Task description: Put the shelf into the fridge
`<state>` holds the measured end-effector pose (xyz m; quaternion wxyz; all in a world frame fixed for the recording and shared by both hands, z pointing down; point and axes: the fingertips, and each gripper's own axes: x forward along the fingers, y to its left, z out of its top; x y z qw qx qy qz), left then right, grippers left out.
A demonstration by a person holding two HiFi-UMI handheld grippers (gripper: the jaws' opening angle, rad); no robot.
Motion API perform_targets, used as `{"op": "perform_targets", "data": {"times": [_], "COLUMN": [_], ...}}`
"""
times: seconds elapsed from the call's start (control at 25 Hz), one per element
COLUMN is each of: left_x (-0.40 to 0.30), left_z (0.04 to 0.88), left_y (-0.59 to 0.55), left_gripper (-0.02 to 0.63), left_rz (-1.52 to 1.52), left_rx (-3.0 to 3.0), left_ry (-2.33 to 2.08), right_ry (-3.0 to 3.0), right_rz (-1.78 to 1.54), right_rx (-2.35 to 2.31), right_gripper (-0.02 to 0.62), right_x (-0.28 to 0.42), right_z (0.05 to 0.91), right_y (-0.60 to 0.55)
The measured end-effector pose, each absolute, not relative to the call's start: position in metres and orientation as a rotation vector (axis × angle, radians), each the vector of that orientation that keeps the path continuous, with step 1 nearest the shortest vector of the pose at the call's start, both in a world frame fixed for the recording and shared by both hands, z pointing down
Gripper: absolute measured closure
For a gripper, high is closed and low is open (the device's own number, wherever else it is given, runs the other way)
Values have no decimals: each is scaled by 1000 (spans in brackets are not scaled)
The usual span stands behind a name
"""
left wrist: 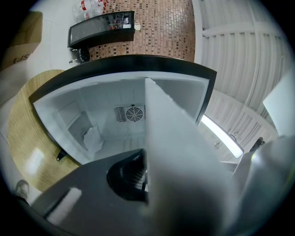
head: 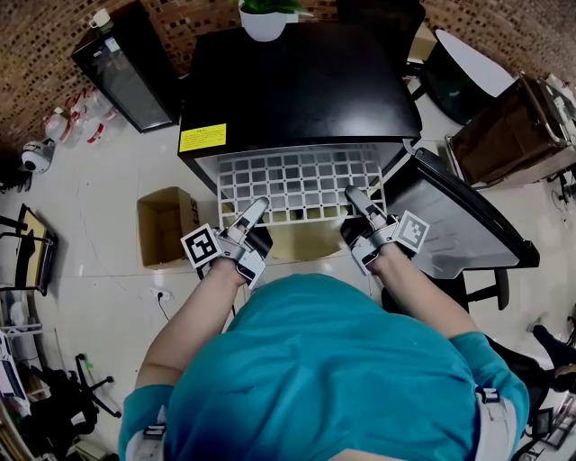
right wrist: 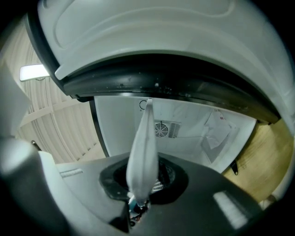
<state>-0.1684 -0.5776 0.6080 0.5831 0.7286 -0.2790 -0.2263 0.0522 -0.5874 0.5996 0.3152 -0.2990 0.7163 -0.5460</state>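
Note:
A white wire-grid shelf [head: 297, 180] lies flat at the mouth of the black mini fridge [head: 297, 90], its far edge under the fridge's top. My left gripper [head: 255, 213] is shut on the shelf's near left edge and my right gripper [head: 357, 200] is shut on its near right edge. In the left gripper view the shelf [left wrist: 184, 175] appears edge-on as a blurred white blade in front of the white fridge interior [left wrist: 92, 120] with its rear fan [left wrist: 134, 113]. The right gripper view has the shelf [right wrist: 144, 152] edge-on too, with the fan [right wrist: 161, 129] behind it.
The fridge door [head: 459, 225] stands open to the right and fills the top of the right gripper view [right wrist: 161, 41]. A cardboard box [head: 165, 225] sits on the floor to the left. A white plant pot [head: 264, 20] rests on the fridge. A black cabinet [head: 126, 67] stands far left.

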Motion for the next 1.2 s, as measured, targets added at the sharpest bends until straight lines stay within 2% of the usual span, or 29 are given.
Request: {"op": "perform_targets", "data": {"times": [0.2,0.36,0.72,1.2], "left_x": [-170,-171,-166,-154], "left_z": [606,605,594,577], "left_y": [-596,-596,-592,-603], "left_gripper": [575,577,577,574], "left_rz": [-543,-572,-683,-634], "left_rx": [1738,1750,1743,1890], "left_ry": [-655,-677,-692,-622], "right_ry": [2052,2183,2259,2259], "right_rz": [-1236,-1142,-1091,-1078], "right_rx": [-841,-735,-707,-706], "right_gripper": [555,554,551,545], "right_x": [48,15,-6,-5], "right_z": [583,556,534,526], "right_y": [-601,-586,-582,-600]}}
